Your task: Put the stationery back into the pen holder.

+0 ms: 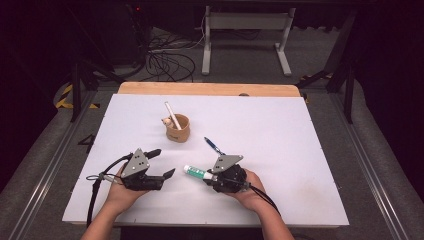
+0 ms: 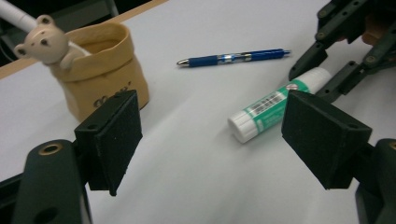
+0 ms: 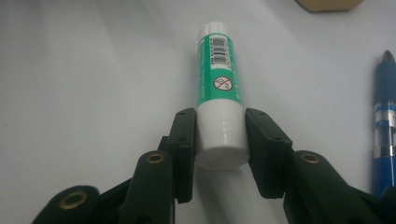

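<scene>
A green-and-white glue stick (image 1: pixel 196 172) lies on the white table sheet (image 1: pixel 290 135). My right gripper (image 1: pixel 206 176) is shut on its white end, both pads pressed against the stick (image 3: pixel 218 70). From the left gripper view the glue stick (image 2: pixel 275 105) lies ahead to the right, with the right gripper's fingers (image 2: pixel 322 51) around its far end. My left gripper (image 1: pixel 165 162) stands open and holds nothing; its jaws (image 2: pixel 210 135) are wide apart above bare sheet. A blue pen (image 1: pixel 213 145) lies just beyond the right gripper.
A tan pouch-shaped cup (image 1: pixel 179 131) with a small bear figure (image 2: pixel 42 43) on its rim holds a white stick (image 1: pixel 172 114) near the table's middle. A wooden table edge (image 1: pixel 210 89) runs along the back. Cables (image 1: pixel 167 60) and a white desk frame (image 1: pixel 245 22) are on the floor behind.
</scene>
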### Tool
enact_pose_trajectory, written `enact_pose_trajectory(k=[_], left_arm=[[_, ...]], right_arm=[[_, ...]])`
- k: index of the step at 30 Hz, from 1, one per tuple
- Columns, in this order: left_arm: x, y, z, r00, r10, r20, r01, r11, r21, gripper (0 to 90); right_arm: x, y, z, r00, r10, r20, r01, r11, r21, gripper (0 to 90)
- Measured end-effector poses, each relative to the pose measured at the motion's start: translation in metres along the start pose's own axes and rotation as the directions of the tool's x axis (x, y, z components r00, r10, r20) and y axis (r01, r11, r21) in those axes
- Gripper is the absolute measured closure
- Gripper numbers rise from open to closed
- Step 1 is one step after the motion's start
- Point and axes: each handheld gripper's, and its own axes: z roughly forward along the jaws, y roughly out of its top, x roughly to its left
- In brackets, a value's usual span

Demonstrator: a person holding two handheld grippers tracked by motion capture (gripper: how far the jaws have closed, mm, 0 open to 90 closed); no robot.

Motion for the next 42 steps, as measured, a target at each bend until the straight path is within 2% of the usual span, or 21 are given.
enact_pose_trajectory(k=[3,11,15,19,23,29,36,39,42], left_arm=[[-0.004,0.001,0.001,0.9996,0.026,0.010,-0.026,0.9996,0.003,20.8],[-0.013,0.003,0.009,0.9984,0.042,0.037,-0.043,0.9990,0.009,20.8],[-0.021,0.006,0.013,0.9966,0.062,0.054,-0.062,0.9981,0.000,20.9],[-0.027,0.006,0.016,0.9937,0.102,0.045,-0.104,0.9943,0.025,20.9],[-0.029,0.005,0.019,0.9923,0.114,0.049,-0.115,0.9928,0.032,22.1],[-0.033,0.004,0.021,0.9876,0.150,0.045,-0.152,0.9873,0.045,25.8],[-0.037,0.004,0.024,0.9783,0.201,0.050,-0.204,0.9775,0.056,32.1],[-0.039,0.003,0.025,0.9771,0.204,0.060,-0.208,0.9763,0.061,34.2],[-0.041,0.003,0.027,0.9726,0.222,0.068,-0.227,0.9721,0.062,37.3]], right_arm=[[0.002,0.003,-0.003,1.0000,0.000,0.006,0.000,1.000,-0.030,65.7],[0.006,0.009,-0.011,1.0000,0.004,-0.005,-0.005,0.993,-0.114,65.7],[0.010,0.012,-0.010,0.9997,-0.006,-0.023,0.004,0.993,-0.118,65.7],[0.012,0.014,-0.009,0.9993,-0.009,-0.037,0.005,0.992,-0.123,65.7],[0.013,0.015,-0.009,0.9986,-0.002,-0.054,-0.005,0.990,-0.138,65.7],[0.013,0.017,-0.012,0.9953,0.030,-0.092,-0.046,0.982,-0.183,65.8],[0.013,0.018,-0.015,0.9918,0.053,-0.116,-0.078,0.972,-0.220,65.8],[0.013,0.019,-0.016,0.9898,0.059,-0.129,-0.088,0.968,-0.234,65.8],[0.014,0.020,-0.016,0.9883,0.062,-0.139,-0.095,0.966,-0.241,65.7]])
